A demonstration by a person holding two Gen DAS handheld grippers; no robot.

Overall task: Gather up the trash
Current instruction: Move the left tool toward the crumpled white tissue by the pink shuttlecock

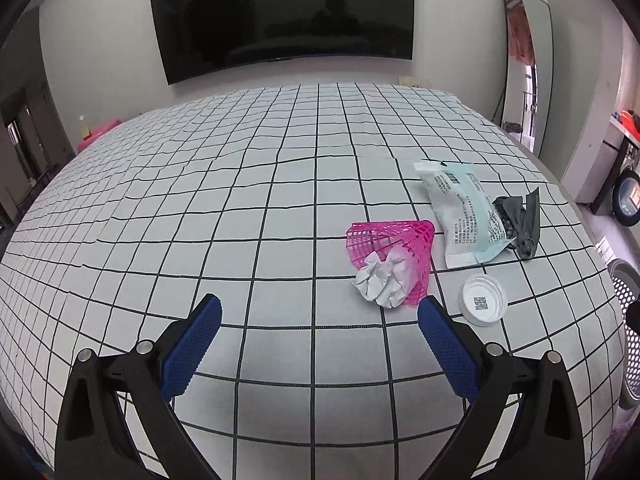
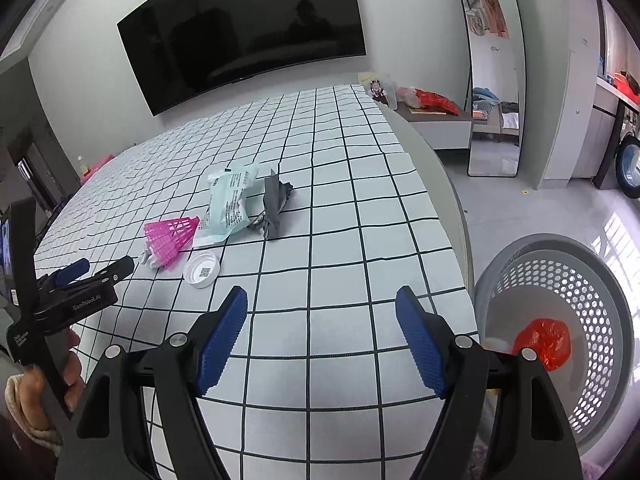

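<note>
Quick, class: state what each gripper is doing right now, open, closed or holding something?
Left gripper: open, holding nothing.
Right gripper: open, holding nothing.

Laundry basket (image 1: 628, 320) cut off by the frame's right edge

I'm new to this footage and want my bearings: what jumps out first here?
A small heap of litter on the checked bedsheet: a pink mesh piece over crumpled paper, a pale wrapper, a dark scrap and a white lid. Beside the bed stands a perforated basket holding something red. A big dark screen fills the wall.
</note>
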